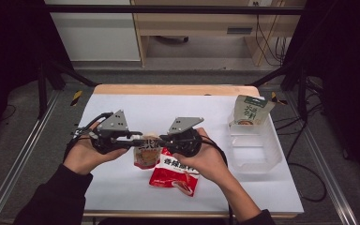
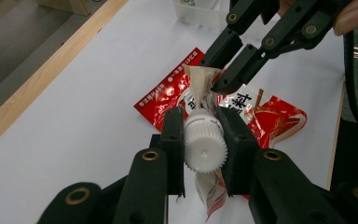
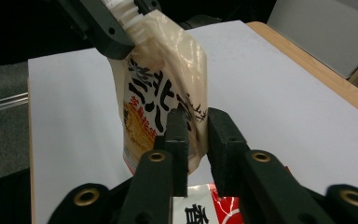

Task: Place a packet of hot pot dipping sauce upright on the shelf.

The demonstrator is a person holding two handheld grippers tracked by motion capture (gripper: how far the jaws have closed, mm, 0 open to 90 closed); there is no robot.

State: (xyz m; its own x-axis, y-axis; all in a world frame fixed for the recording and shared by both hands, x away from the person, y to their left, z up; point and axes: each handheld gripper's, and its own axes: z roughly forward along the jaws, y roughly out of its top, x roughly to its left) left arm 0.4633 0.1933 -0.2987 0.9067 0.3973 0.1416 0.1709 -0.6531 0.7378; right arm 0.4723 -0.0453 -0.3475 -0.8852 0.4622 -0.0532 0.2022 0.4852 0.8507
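A cream spouted pouch (image 1: 146, 154) with black lettering hangs above the white table between my two grippers. My left gripper (image 2: 203, 116) is shut on the pouch's white ribbed cap (image 2: 205, 149) and carries it. In the high view that left gripper (image 1: 139, 140) points right, toward my right gripper (image 1: 161, 139). My right gripper (image 3: 198, 119) has the far edge of the pouch (image 3: 163, 84) between its jaws, with a visible gap and no pad pressing on the film. In the left gripper view the right gripper (image 2: 216, 70) sits at the pouch's top corner.
A red flat sauce pouch (image 1: 176, 176) lies on the white table sheet (image 1: 122, 187) under the hands. A clear plastic bin (image 1: 258, 150) stands at the right, with a green and white pouch (image 1: 249, 110) upright at its far end. The wooden table edge (image 1: 173, 89) runs along the back.
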